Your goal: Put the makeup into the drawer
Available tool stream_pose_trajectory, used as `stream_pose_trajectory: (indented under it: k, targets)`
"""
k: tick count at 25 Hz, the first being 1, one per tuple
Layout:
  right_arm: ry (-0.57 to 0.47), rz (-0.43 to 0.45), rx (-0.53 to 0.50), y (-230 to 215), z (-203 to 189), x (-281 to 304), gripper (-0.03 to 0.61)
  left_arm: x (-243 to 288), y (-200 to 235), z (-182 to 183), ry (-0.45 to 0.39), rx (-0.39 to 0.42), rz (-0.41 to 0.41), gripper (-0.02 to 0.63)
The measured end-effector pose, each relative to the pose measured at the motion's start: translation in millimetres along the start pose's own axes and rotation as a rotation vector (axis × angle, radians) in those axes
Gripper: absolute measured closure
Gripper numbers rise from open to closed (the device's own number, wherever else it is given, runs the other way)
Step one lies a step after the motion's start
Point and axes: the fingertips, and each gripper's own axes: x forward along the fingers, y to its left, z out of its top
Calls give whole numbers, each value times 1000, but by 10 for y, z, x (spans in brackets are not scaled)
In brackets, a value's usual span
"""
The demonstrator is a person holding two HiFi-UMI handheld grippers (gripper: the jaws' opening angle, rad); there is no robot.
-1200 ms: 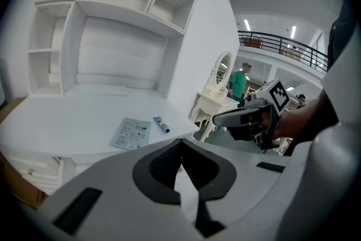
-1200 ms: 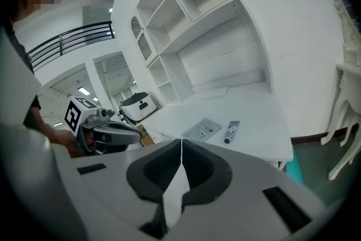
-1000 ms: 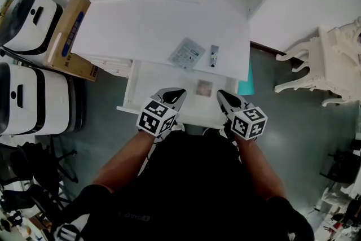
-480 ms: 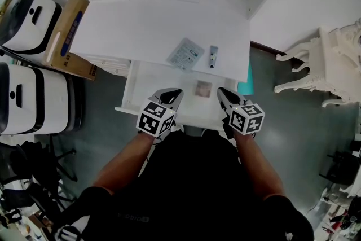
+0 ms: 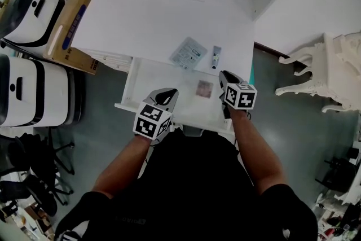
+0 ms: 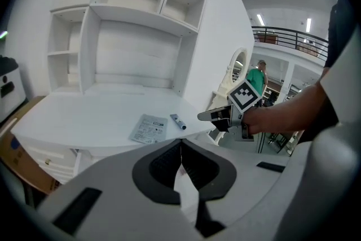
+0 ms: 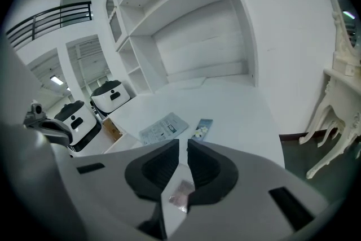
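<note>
A white desk has its drawer pulled open below the front edge. On the desktop lie a grey printed sachet and a small tube. A small pinkish square item lies inside the drawer. My left gripper hovers at the drawer's near edge, shut and empty. My right gripper is over the drawer's right side near the tube. Its jaws have just eased to a thin slit, with nothing between them.
Two white machines and a cardboard box stand left of the desk. A white ornate furniture piece stands at the right. Open shelves rise at the desk's back. Grey floor surrounds the person's legs.
My right gripper has moved forward over the drawer, toward the desk's front edge and the tube. The left gripper has stayed about where it was.
</note>
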Motion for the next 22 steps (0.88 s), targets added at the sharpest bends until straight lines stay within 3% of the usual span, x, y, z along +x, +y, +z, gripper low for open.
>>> stream_pose_trajectory:
  k: [2, 4, 6, 13, 22]
  targets:
    - [19, -10, -3, -52, 10, 146, 519, -35, 17, -31, 0, -16, 16, 603]
    - [52, -17, 3, -75, 7, 307, 435, -67, 39, -75, 5, -30, 30, 603]
    - [81, -32, 8, -89, 12, 459, 417, -98, 66, -115, 10, -41, 44, 603]
    - [161, -113, 23, -252, 11, 860, 408, -198, 108, -183, 11, -66, 83, 603]
    - [246, -124, 33, -330, -145, 973, 432, -285, 150, -273, 15, -90, 107, 603]
